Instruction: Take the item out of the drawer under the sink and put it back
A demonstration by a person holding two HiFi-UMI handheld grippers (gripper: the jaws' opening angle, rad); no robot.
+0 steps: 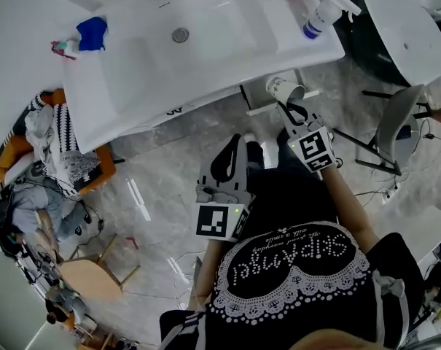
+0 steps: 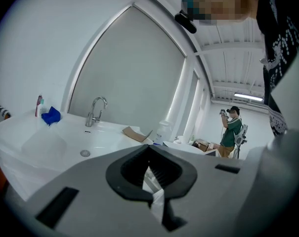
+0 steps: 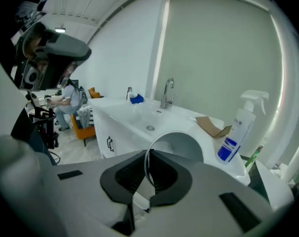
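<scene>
— Where is the cup?

— My right gripper point(image 1: 289, 110) has it. The jaws are closed on the rim of the white paper cup point(image 1: 284, 90), which lies on its side in the air, just below the front edge of the sink point(image 1: 205, 46), right of the frame's middle in the head view. In the right gripper view the cup point(image 3: 181, 143) sits right above the jaws, its thin rim pinched between the dark pads, its open mouth towards the camera.

— And your left gripper?

— The left gripper point(image 1: 233, 152) is closed on nothing. It hangs in the lower middle of the head view, over the grey marbled floor point(image 1: 154, 188), near the right one but not touching it. In its own view the jaws meet at the tip.

— What is around the sink?

— A spray bottle point(image 1: 318, 17) with a blue label stands at the sink's upper right corner, and a blue cloth point(image 1: 92, 33) lies at its upper left. The faucet point(image 3: 167, 93) rises behind the basin, and a piece of cardboard point(image 3: 212, 126) lies between the faucet and the bottle.
</scene>
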